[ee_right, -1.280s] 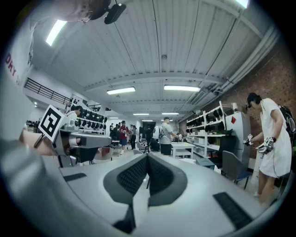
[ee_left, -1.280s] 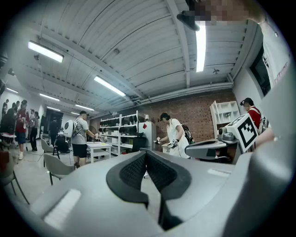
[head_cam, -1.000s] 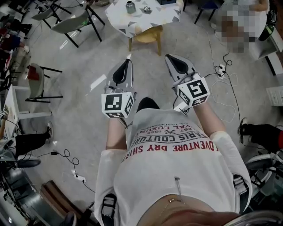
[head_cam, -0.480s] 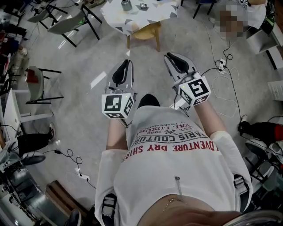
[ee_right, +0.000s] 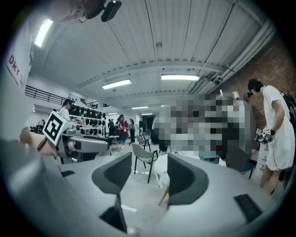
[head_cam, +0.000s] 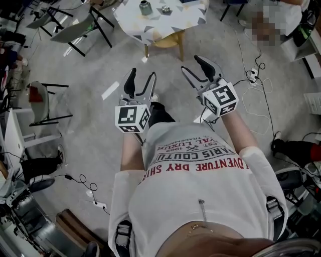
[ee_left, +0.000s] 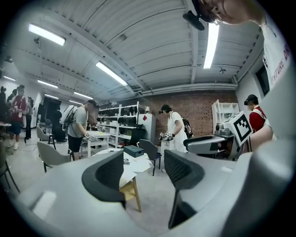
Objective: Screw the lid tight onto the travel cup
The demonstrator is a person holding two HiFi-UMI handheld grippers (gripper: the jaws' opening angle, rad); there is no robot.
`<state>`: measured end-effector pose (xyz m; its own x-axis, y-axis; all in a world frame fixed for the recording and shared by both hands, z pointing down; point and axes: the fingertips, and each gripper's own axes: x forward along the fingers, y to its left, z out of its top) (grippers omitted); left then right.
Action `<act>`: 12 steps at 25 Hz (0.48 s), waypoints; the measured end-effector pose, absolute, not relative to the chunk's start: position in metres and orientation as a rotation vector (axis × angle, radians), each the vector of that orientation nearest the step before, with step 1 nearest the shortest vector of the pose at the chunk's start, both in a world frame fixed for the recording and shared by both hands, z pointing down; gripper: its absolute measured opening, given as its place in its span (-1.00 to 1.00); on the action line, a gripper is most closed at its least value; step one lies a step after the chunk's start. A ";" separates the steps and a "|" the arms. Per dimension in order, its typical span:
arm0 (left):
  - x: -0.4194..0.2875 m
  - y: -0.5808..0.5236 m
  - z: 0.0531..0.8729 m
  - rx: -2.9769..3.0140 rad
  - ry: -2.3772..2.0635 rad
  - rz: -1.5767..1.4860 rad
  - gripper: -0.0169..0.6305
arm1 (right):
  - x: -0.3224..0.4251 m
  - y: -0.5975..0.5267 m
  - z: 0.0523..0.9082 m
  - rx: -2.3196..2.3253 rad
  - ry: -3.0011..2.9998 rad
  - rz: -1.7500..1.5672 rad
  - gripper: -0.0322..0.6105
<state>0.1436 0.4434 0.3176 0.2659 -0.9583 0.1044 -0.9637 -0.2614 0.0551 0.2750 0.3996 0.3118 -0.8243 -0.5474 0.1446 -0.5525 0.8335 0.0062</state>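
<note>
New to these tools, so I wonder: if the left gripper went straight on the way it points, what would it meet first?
Open air, then probably the round table, near its wooden legs; depth is unclear. The left gripper has just been opening its jaws, with nothing between them.

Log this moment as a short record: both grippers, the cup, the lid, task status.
left gripper: open, jaws have just been opening, nothing between them
right gripper: open, jaws have just been opening, nothing between them
travel cup: stands on the table, well ahead of both grippers
lid: small round piece, likely the lid, on the table beside the cup, apart from it
task status: lid not yet on cup; neither touched
</note>
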 end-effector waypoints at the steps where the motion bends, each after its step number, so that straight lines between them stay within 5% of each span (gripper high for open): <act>1: 0.135 0.433 0.319 2.414 -1.831 0.086 -0.14 | 0.267 0.390 0.313 0.873 -2.865 0.057 -0.25; 12: 0.017 0.284 0.317 2.476 -1.663 0.086 -0.15 | 0.158 0.252 0.311 1.021 -2.767 0.111 -0.25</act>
